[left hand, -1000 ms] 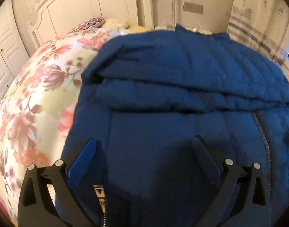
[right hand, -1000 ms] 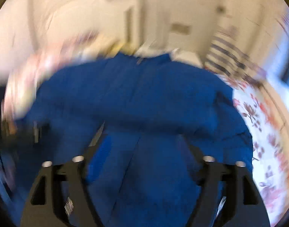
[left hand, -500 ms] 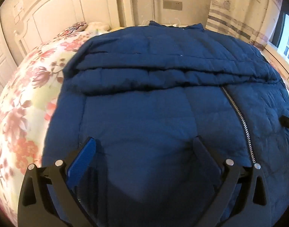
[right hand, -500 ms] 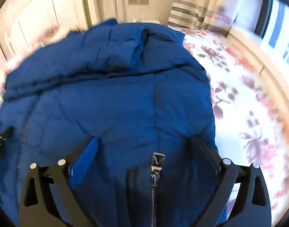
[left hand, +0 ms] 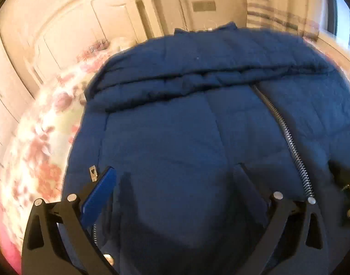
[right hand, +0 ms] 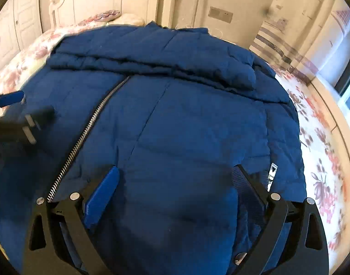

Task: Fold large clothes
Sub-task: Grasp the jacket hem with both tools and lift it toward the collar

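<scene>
Both the left gripper (left hand: 175, 176) and right gripper (right hand: 176, 176) stand spread wide above the dark blue quilted puffer jacket (right hand: 186, 119), pinching nothing. No writing is legible. It lies zipped, sleeves folded across, on the floral-printed bedspread (right hand: 321, 137).

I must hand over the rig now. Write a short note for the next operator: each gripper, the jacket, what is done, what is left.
Left gripper: open, above the jacket, holding nothing.
Right gripper: open, nothing between the pads.
Dark blue quilted jacket: lies front up on the floral bedsheet, with its silver centre zipper running from the near hem to the far fold.
Done: the far part is folded across the body.
Left: probably fold the near hem toward the far fold, then tidy.
</scene>
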Motion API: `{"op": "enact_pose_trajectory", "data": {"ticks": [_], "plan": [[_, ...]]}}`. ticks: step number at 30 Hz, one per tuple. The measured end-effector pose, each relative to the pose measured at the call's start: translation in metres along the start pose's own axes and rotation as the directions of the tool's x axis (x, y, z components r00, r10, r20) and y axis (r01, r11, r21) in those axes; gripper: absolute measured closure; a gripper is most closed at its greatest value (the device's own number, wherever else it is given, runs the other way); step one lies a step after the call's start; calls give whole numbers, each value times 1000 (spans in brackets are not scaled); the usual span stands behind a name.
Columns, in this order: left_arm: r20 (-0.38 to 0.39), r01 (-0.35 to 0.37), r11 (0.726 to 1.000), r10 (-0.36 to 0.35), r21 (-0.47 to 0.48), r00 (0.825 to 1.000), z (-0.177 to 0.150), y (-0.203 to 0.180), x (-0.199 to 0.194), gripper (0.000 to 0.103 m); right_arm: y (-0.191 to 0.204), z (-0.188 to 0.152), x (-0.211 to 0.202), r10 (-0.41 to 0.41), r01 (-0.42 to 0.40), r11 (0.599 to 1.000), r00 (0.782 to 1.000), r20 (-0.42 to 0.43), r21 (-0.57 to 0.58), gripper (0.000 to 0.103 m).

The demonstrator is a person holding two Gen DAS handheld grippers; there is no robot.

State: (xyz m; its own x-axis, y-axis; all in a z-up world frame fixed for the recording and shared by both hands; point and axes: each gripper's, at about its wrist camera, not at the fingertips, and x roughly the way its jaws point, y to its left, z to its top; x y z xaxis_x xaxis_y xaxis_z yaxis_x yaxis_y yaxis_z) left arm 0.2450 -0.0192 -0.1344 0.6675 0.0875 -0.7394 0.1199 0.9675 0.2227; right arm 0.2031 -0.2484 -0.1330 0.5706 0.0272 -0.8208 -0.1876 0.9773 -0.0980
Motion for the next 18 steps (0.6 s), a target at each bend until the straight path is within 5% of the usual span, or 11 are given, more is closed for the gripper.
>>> {"op": "enact_pose_trajectory", "data": {"ticks": [3, 9, 14, 16, 18], "plan": [[-52, 109, 989, -114, -100, 992, 1, 24, 8, 2, -15, -4, -4, 26, -25, 999, 1000, -6, 31, 7], [24, 53, 978, -49, -201, 999, -26, 70, -23, 2, -28, -35, -52, -9, 7, 1000, 995, 96, 24, 7], [-33, 10, 985, -16, -171, 999, -45, 74, -17, 2, -26, -50, -37, 0, 0, 999, 1000, 21, 39, 7], [-13, -41, 987, 39, -154, 999, -45, 68, -30, 3, -18, -49, -51, -64, 63, 998, 997, 40, 32, 7], [45, 30, 989, -24, -142, 999, -50, 60, -54, 3, -7, -54, -68, -33, 33, 999, 995, 95, -3, 7]]}}
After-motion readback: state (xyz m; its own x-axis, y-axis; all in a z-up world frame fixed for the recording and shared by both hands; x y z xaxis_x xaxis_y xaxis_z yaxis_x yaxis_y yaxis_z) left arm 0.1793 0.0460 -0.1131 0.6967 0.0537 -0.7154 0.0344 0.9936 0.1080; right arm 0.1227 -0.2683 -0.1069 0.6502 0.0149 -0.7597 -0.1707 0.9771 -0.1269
